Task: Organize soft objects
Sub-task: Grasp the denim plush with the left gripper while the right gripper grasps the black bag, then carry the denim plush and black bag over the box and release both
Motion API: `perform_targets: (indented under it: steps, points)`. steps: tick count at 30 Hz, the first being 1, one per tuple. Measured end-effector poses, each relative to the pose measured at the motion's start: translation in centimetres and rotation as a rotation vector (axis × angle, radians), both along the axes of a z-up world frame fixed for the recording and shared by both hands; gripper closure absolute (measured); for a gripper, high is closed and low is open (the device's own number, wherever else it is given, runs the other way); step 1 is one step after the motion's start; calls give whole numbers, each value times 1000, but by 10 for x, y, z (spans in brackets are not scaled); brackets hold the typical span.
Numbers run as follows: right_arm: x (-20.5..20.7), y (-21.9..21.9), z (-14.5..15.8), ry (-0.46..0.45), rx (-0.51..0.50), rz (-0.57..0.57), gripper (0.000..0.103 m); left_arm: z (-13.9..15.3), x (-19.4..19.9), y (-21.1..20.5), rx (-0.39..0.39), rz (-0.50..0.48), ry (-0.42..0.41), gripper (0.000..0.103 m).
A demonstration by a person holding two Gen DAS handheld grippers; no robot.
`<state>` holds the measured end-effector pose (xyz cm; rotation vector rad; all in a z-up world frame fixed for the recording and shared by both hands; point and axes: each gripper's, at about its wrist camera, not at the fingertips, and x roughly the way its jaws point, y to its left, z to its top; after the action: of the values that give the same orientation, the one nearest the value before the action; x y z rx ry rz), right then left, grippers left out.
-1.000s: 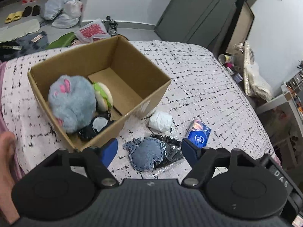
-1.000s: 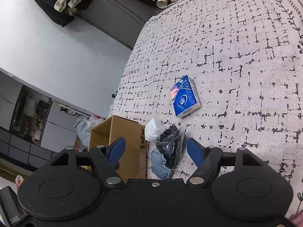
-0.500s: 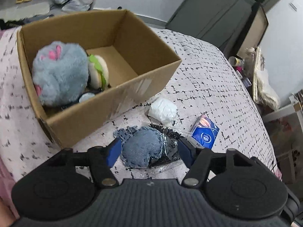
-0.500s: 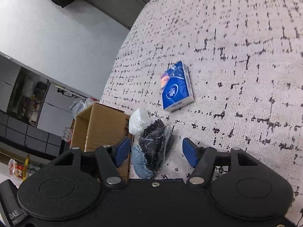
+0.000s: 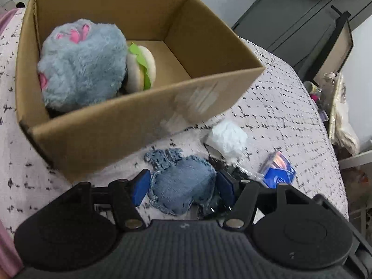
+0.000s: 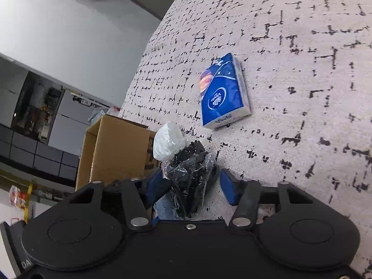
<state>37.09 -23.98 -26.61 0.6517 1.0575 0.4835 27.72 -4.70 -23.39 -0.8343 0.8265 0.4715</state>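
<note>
Both grippers are sitting low over the bedspread (image 6: 302, 93), and I am reading "Vinda" on the blue tissue pack (image 6: 223, 93) lying apart beyond them. Left gripper (image 5: 182, 187) is straddling the frayed denim pouch (image 5: 181, 186) at about half width, its pads (image 5: 139, 186) looking just at the pouch's edges, while the right gripper (image 6: 190, 186) has just been closing around the clear bag of black bits (image 6: 188, 174), pads not yet pressing. Just beyond I am seeing the white wad (image 5: 226, 139) beside the box (image 5: 116, 127), which is holding a blue plush (image 5: 81, 65) and burger toy (image 5: 140, 67).
</note>
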Motion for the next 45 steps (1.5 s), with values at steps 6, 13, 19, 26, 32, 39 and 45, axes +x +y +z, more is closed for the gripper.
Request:
perform_targets:
  steps: [6,13,19,26,32,39,45]
  points:
    - [-2,6,-1,-3,-71,30,82,-3,-1,4,4,-21,-23,50]
    - [-22,7,10,-63,-152,-10,87,-1,-10,2,-15,-76,-41,67]
    - [-47,-17,24,-70,-179,-116,88,14,-18,-9,-1,-155,-60,69]
    - [-80,-38,48,-112,-198,-219,89,43,-34,-7,-11,-237,-81,69]
    - [-107,-46,81,-205,-164,-255,89,77,-59,-3,3,-294,-124,69]
    - [-134,-43,114,-306,-125,-240,89,104,-81,6,10,-341,-138,69]
    - [-148,-38,132,-361,-100,-211,89,131,-92,20,67,-387,-139,69]
